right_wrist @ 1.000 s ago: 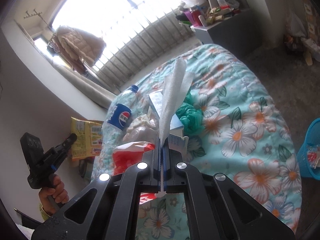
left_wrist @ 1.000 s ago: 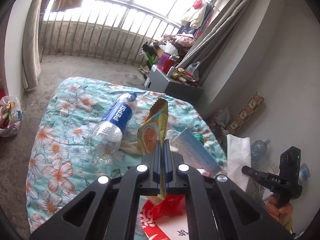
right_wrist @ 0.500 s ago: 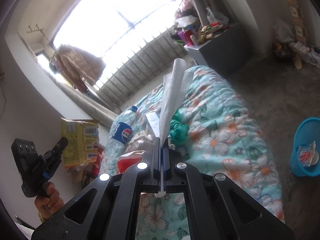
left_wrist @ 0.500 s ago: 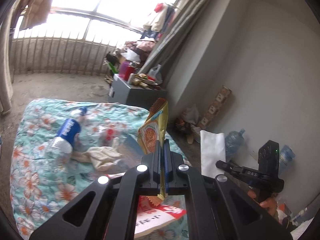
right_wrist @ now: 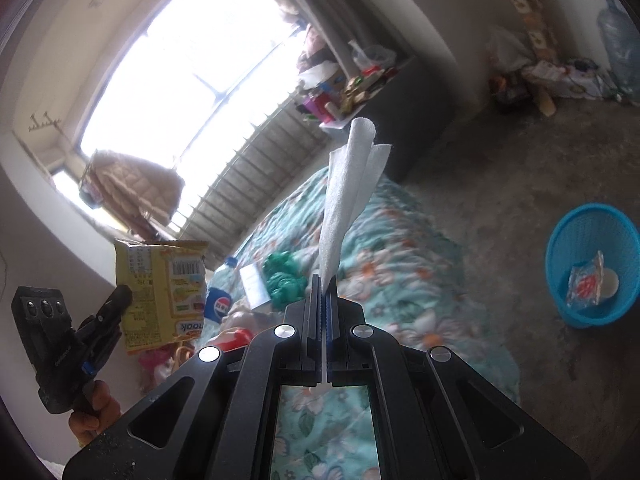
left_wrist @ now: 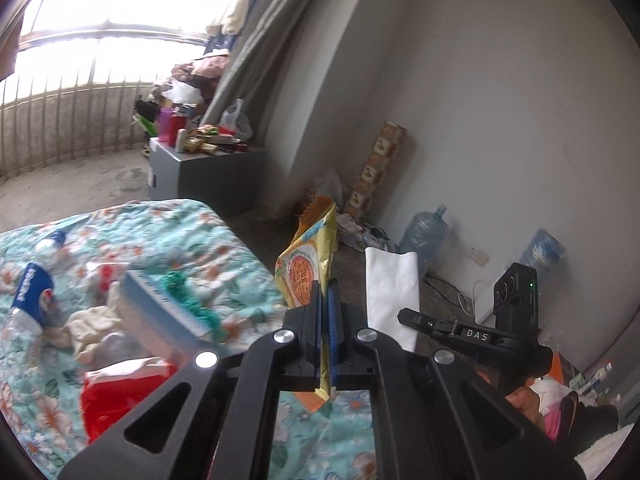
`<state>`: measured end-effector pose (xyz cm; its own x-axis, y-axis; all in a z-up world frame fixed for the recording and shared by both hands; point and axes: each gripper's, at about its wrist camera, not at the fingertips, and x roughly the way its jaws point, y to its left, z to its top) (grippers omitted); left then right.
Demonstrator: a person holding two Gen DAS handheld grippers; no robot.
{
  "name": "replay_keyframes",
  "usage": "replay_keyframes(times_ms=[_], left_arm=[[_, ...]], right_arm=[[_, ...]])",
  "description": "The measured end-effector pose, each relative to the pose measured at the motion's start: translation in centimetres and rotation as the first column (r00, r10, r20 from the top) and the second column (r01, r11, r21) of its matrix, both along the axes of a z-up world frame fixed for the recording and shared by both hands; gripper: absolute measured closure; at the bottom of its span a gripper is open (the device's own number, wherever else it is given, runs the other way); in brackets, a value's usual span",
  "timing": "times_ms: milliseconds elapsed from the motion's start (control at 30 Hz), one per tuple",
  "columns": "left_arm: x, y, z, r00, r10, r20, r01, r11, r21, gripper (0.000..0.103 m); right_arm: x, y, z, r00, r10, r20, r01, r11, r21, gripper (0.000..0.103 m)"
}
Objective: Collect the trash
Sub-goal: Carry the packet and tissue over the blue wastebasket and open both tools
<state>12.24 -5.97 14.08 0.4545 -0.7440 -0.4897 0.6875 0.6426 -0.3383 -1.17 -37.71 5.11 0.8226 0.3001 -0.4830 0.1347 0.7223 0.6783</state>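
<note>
Left gripper (left_wrist: 324,292) is clamped on a yellow snack wrapper (left_wrist: 310,256); the wrapper stands up out of the pinched jaws and its bottom edge pokes out below them. Seen from the right wrist view, the same wrapper (right_wrist: 162,292) hangs in the air off the bed's left side, barcode side facing the camera.

Right gripper (right_wrist: 321,292) is clamped on a white tissue (right_wrist: 352,192), folded and fanning upward from the jaws. In the left wrist view the tissue (left_wrist: 392,292) sits flat-on, held clear of the bed over the floor by the wall.

Floral bedspread (left_wrist: 224,240) still carries trash: Pepsi bottle (left_wrist: 30,300) near the left edge, crumpled cream paper (left_wrist: 94,328) beside it, a blue-and-white box (left_wrist: 160,316), green crumpled plastic (left_wrist: 188,296) touching the box, a red packet (left_wrist: 120,396) at the near edge.

Blue mesh wastebasket (right_wrist: 592,232) stands on the concrete floor, well apart from the bed's right edge. Inside it: a clear wrapper with red print (right_wrist: 586,284) and something white, too small to identify.
</note>
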Motion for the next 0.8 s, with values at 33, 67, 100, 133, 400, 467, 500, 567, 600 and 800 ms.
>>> replay_keyframes(times_ms=[33,67,100,133,400,467,500,567,600,800], left_arm=[[-0.1,-1.0,-0.2,1.000,-0.017,-0.001,0.017,1.000,0.007,0.101],[0.0,-2.1,-0.5,0.999,-0.035,-0.006,0.035,0.999,0.012,0.101],[0.0,-2.8,-0.7,0.999,-0.046,-0.010,0.046,0.999,0.016,0.101],[0.1,-3.8,-1.1,0.998,-0.060,-0.017,0.060,0.998,0.021,0.101],[0.6,-11.5,-4.3,0.984,-0.159,-0.079,0.164,0.984,0.065,0.101],[0.7,-13.4,-4.9,0.979,-0.178,-0.099,0.186,0.980,0.074,0.101],[0.9,-14.4,-5.3,0.975,-0.191,-0.113,0.200,0.977,0.076,0.101],[1.5,-16.7,-6.4,0.966,-0.215,-0.144,0.228,0.971,0.078,0.101],[1.9,-18.0,-7.0,0.960,-0.226,-0.164,0.242,0.967,0.082,0.101],[3.7,-26.6,-12.1,0.904,-0.315,-0.289,0.356,0.929,0.099,0.100]], right_arm=[[-0.4,-0.7,-0.2,1.000,-0.016,-0.002,0.016,1.000,0.004,0.103],[-0.7,-1.4,-0.3,1.000,-0.030,-0.005,0.030,1.000,0.009,0.103],[-1.0,-1.8,-0.4,0.999,-0.041,-0.007,0.041,0.999,0.011,0.103],[-1.2,-2.3,-0.6,0.998,-0.055,-0.010,0.055,0.998,0.014,0.103],[-3.7,-6.9,-2.6,0.981,-0.185,-0.062,0.187,0.982,0.033,0.103],[-4.2,-8.1,-3.3,0.971,-0.223,-0.081,0.226,0.974,0.031,0.103],[-4.5,-8.8,-3.7,0.966,-0.242,-0.092,0.245,0.969,0.031,0.103],[-4.9,-10.2,-4.7,0.952,-0.283,-0.120,0.288,0.957,0.029,0.103],[-5.3,-11.1,-5.3,0.942,-0.306,-0.136,0.312,0.950,0.029,0.103],[-6.4,-16.3,-10.4,0.886,-0.383,-0.262,0.419,0.903,0.096,0.103]])
